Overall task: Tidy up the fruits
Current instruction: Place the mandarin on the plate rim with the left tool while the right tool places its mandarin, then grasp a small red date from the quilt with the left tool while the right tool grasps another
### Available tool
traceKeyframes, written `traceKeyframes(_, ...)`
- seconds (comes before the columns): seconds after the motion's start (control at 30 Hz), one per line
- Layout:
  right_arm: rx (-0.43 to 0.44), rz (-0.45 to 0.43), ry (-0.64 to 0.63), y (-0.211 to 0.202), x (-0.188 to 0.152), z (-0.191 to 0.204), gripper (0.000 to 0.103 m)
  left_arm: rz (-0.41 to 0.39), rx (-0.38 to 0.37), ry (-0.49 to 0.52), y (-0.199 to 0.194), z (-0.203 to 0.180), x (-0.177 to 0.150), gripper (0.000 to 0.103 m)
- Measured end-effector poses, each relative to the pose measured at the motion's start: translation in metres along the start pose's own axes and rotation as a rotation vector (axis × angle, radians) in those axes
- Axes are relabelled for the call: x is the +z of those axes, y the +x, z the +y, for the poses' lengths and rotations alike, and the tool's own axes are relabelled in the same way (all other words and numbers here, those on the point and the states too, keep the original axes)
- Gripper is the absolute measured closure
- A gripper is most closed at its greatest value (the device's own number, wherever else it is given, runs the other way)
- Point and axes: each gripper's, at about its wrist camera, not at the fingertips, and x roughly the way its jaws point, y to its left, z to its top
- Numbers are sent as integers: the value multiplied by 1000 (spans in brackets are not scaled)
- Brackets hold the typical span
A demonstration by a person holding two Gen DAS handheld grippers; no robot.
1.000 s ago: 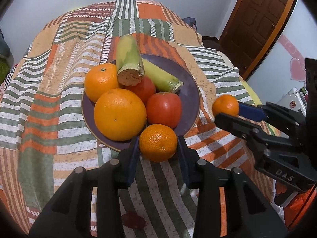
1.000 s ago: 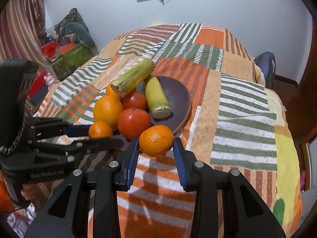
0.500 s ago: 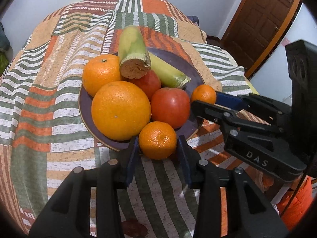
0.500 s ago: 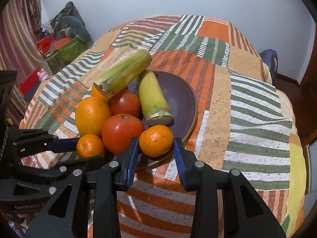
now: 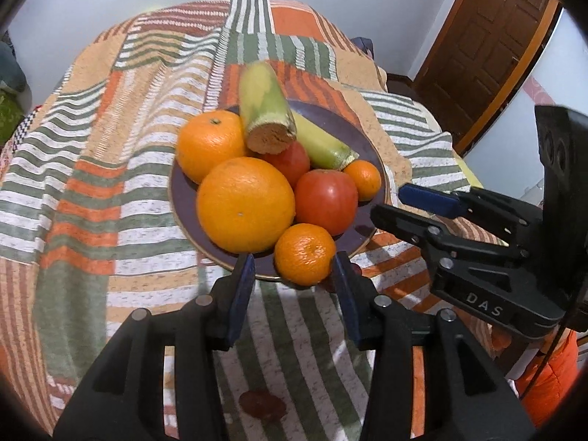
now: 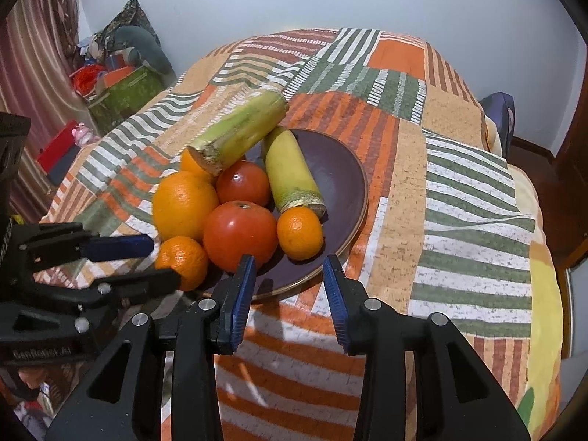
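A dark purple plate (image 5: pixel 183 198) (image 6: pixel 338 169) on the striped bedspread holds two large oranges (image 5: pixel 245 204), two tomatoes (image 5: pixel 326 200) (image 6: pixel 239 233) and two sugarcane pieces (image 5: pixel 264 106) (image 6: pixel 290 169). My left gripper (image 5: pixel 294 275) is open around a small tangerine (image 5: pixel 305 253) (image 6: pixel 182 261) at the plate's near rim. My right gripper (image 6: pixel 288 275) is open and empty, just behind a second tangerine (image 6: pixel 299 233) (image 5: pixel 363 180) that lies on the plate beside a tomato. The right gripper (image 5: pixel 389 205) also shows in the left wrist view, and the left gripper (image 6: pixel 161 261) in the right wrist view.
The plate lies on a bed with an orange, green and white striped cover (image 5: pixel 110 183) (image 6: pixel 459 202). A wooden door (image 5: pixel 488 36) stands at the right. Boxes and clutter (image 6: pixel 121 88) sit on the floor at the bed's left. A dark stain (image 5: pixel 262 404) marks the cover near me.
Both grippers opened. The right one let its tangerine go onto the plate and drew back a little. The left one's jaws widened around its tangerine at the plate's rim.
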Motion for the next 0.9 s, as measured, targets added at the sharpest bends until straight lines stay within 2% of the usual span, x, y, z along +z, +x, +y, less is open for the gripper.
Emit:
traceKeyframes(0.3,62,6,3,-11,-9,16,68,-26,28,-31,-25,18,-11,59)
traceKeyframes(0.57,107,80,-32,11,-19,39,68,6,46,-26,-29,30,-25,59)
traceKeyframes(0.67,100,98,-40,21,-20,43,68,18,39,-35,-29,34,-32,59)
traceKeyframes(0.73,94,99,-39,24,-19,43,70,27,33,-41,-28,35,-36,59)
traceKeyframes(0.8,87,97,-45,25,-18,43,78,34,29,-42,-27,34,-40,59)
traceKeyframes(0.9,75,94,-52,24,-19,44,82,46,21,-41,-26,32,-43,59)
